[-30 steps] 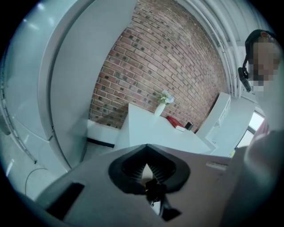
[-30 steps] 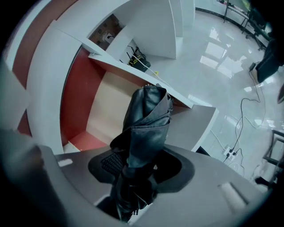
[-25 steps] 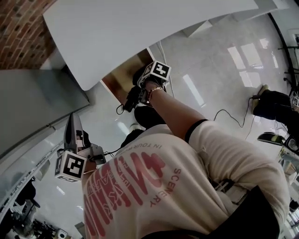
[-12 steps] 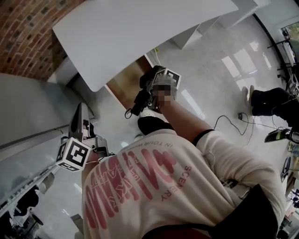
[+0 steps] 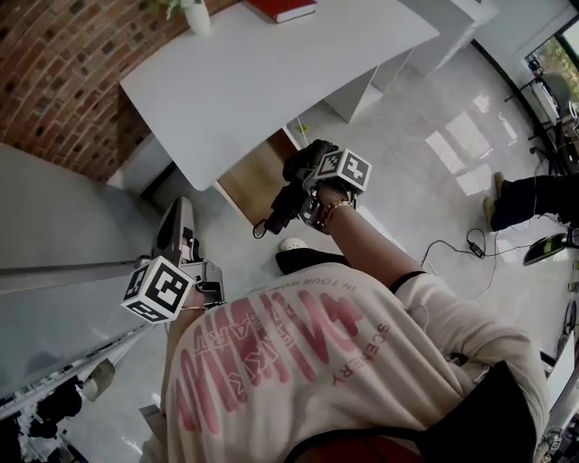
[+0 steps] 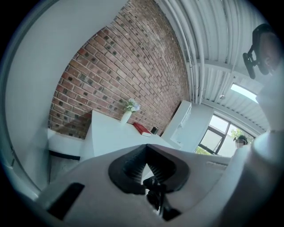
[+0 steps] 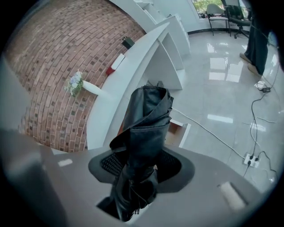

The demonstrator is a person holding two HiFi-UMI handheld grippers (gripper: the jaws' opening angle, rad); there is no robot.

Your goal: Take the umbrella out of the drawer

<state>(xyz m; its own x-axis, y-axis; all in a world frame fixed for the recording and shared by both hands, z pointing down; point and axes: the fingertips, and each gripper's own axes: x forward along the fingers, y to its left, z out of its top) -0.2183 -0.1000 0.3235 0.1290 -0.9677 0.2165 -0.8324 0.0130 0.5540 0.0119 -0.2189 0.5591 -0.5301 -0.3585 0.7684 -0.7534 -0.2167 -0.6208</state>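
Note:
A black folded umbrella stands up between the pads of my right gripper, which is shut on its lower part. In the head view the right gripper holds the umbrella in the air just in front of the open drawer, whose wooden inside shows under the white desk. The drawer lies below and behind the umbrella in the right gripper view. My left gripper hangs to the left, apart from the drawer. Its jaws meet at the tips, with nothing held.
A red book and a white vase stand on the desk by the brick wall. Cables and a power strip lie on the glossy floor. Another person's legs are at the right.
Both grippers have risen. The right one has lifted the umbrella up and away from the drawer opening. The desk top with book and vase has come into the head view.

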